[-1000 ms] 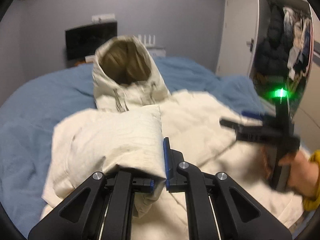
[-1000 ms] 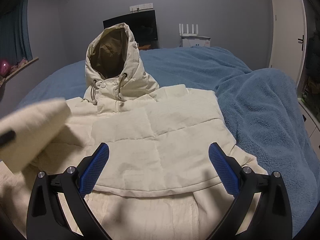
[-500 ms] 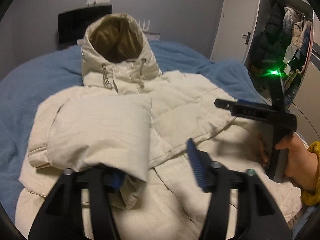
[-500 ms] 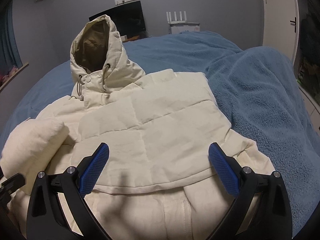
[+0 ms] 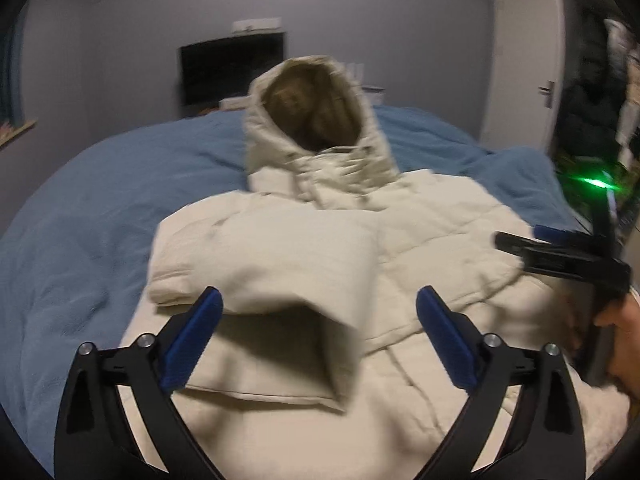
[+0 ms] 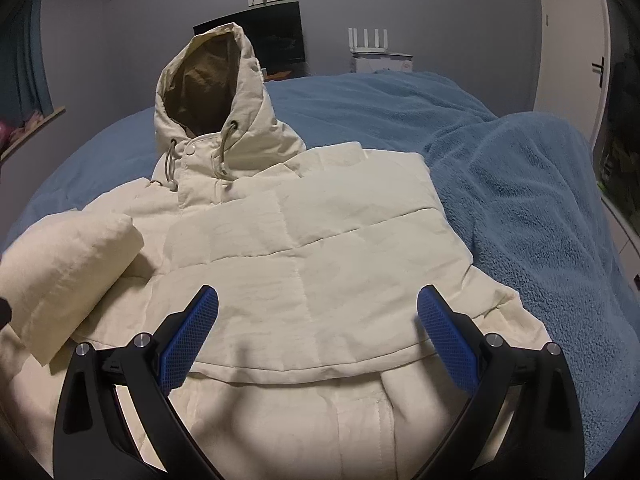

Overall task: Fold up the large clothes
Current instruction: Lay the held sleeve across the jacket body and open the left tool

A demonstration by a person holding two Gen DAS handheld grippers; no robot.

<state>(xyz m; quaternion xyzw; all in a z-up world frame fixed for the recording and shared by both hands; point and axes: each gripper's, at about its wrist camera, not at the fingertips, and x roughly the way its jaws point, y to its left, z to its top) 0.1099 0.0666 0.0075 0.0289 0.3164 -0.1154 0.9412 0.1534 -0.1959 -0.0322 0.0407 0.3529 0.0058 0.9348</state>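
Note:
A cream hooded puffer jacket lies front up on the bed, its hood standing at the far end. One sleeve is folded across the chest. Its cuff end lies between the wide-apart pads of my left gripper; the jaws are opening and do not press on it. My right gripper hovers open over the jacket's lower front with nothing between its fingers. In the left wrist view the right gripper shows at the right edge, held by a hand.
A blue fleece blanket covers the bed and bunches up to the right of the jacket. A dark screen and a white router stand by the far wall. At the right are a white door and hanging clothes.
My left gripper went from shut on the sleeve cuff to wide open, letting the sleeve go; it now rests folded over the jacket. The right gripper stayed open over the hem.

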